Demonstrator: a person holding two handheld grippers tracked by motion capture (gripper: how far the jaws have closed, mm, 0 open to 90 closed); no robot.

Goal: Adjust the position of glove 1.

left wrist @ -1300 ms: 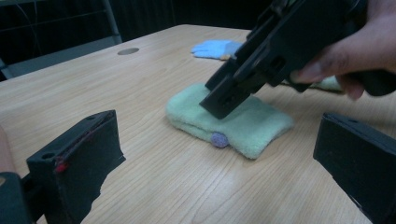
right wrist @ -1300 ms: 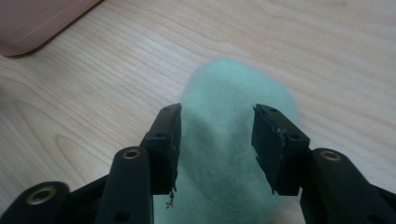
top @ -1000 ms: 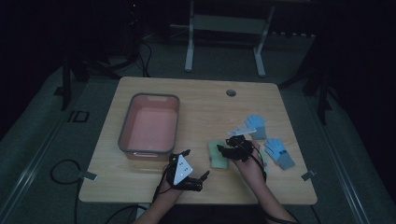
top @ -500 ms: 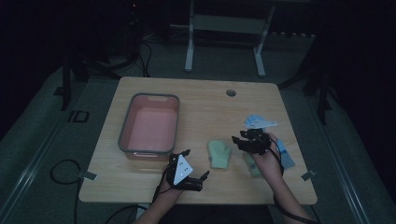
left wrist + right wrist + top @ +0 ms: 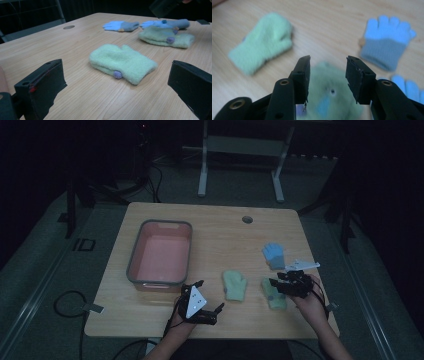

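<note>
The wooden table [image 5: 165, 320] carries a pink bin [image 5: 161, 251] at about ten o'clock from its centre, and the gloves lie toward four o'clock. Two green mittens rest there: one [image 5: 234, 285] in the middle, the second [image 5: 273, 293] just under the right gripper [image 5: 278, 285]. This second mitten [image 5: 329, 100] lies directly below the jaws; they are half spread with nothing clamped, and it seems to run lengthwise toward twelve o'clock. The right hand is clearly nearer to it. The left gripper [image 5: 210, 296] hovers with jaws wide and empty, the middle mitten [image 5: 122, 63] ahead. A blue glove [image 5: 274, 255] lies at one o'clock.
</note>
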